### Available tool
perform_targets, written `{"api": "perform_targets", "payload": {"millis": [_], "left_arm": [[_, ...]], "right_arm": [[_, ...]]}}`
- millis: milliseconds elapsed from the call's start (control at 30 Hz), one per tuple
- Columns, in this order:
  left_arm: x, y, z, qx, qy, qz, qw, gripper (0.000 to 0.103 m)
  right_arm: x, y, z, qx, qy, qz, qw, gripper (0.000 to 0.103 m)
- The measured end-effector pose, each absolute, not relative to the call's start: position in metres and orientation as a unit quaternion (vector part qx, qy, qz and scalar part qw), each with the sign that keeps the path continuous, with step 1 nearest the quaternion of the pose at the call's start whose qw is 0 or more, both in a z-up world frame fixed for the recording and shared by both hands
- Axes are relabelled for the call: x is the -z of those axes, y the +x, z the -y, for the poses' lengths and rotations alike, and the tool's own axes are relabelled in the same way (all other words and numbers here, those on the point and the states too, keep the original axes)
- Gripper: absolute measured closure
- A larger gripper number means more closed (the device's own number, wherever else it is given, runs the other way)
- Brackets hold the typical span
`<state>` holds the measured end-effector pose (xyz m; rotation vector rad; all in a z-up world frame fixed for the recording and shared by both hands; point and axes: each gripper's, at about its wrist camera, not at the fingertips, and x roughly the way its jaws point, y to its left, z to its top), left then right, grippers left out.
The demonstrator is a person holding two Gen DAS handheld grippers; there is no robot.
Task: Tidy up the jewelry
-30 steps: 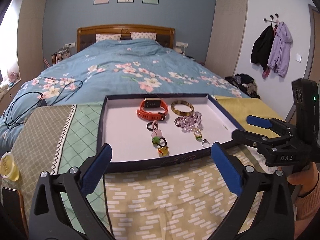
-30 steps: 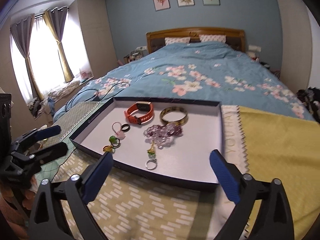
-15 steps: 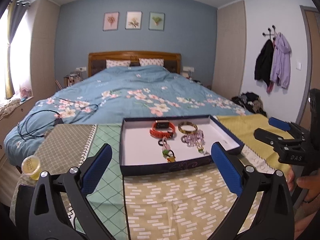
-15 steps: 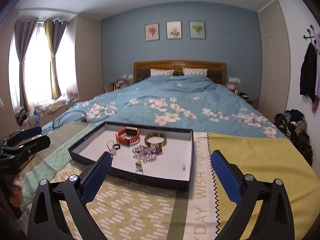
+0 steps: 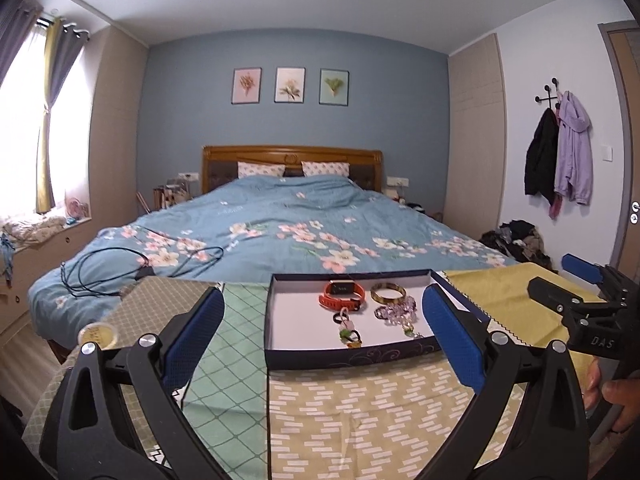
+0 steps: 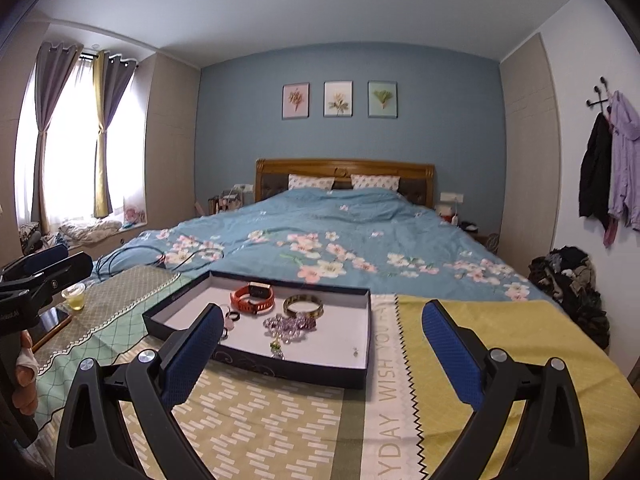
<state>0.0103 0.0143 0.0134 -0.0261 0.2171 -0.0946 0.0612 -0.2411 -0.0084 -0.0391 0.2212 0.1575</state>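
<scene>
Left wrist view: left gripper [image 5: 322, 334] wide apart, holds nothing, above patterned cloth [image 5: 360, 408]. In the tray [image 5: 348, 358], left to right: rings [image 5: 346, 326], orange watch [image 5: 342, 294], bangle [image 5: 388, 294], purple beads [image 5: 396, 312]. Right gripper [image 6: 322, 344] also wide, w/ nothing in it.

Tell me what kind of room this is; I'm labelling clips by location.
A bedroom, most likely in a home: a made bed with a wooden headboard, curtains at a window, and coats hung on wall hooks.
</scene>
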Motion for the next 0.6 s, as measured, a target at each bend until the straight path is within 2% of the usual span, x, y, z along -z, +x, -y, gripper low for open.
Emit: {"api": "perform_targets", "payload": {"millis": [600], "left_arm": [[-0.031, -0.022, -0.017, 0.018, -0.019, -0.081, 0.996, 0.005]], "right_arm": [[-0.002, 0.038, 0.242, -0.068, -0.016, -0.077, 0.995, 0.007]]}}
